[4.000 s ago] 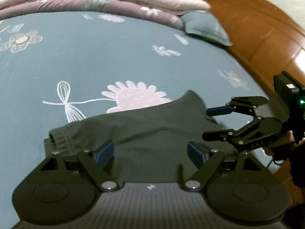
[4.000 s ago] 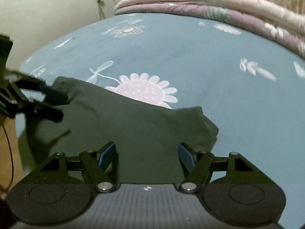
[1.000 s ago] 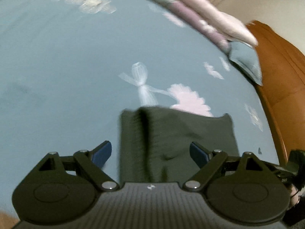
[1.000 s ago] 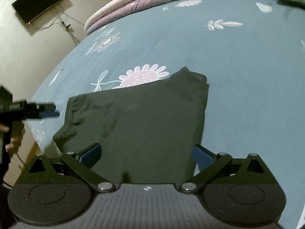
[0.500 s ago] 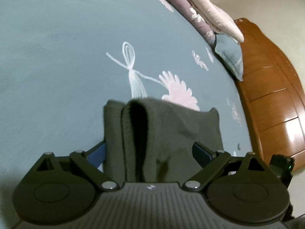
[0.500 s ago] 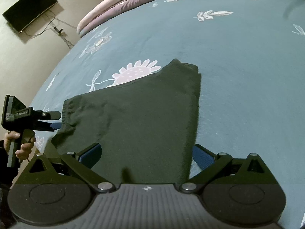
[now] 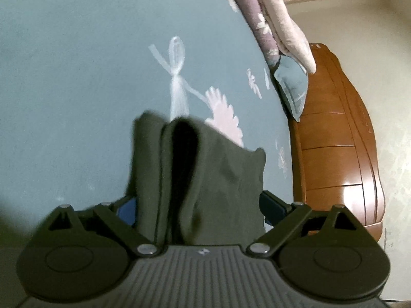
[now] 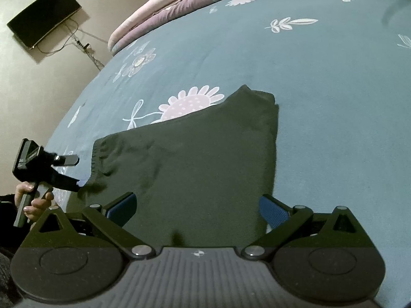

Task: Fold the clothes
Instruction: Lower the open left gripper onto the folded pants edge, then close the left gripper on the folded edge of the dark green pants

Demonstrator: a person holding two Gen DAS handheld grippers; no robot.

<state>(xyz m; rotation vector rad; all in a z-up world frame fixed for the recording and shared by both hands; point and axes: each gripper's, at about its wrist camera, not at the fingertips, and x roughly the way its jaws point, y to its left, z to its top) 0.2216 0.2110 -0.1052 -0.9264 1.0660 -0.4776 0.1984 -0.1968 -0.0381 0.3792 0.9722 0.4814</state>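
1. Clearly, the left gripper point(image 7: 197, 209) has its fingers spread wide, the raised waistband end of the dark garment point(image 8: 195, 159) between them, not yet pinched.
2. Equally wide apart, the right gripper point(image 8: 197, 209) hovers over the garment's near edge, holding nothing.
3. Garment lies part-folded near the bed point(image 8: 321, 82) edge; judging so, the next move needs the left fingers to close.

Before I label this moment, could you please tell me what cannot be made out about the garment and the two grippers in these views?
- Left wrist view: the dark green garment's near edge is hidden behind the left gripper body; the inside of its open fold is only shadow.
- Right wrist view: the garment's near hem disappears behind the right gripper.
- Right wrist view: the left gripper meets the garment's corner, too small to confirm a pinch.
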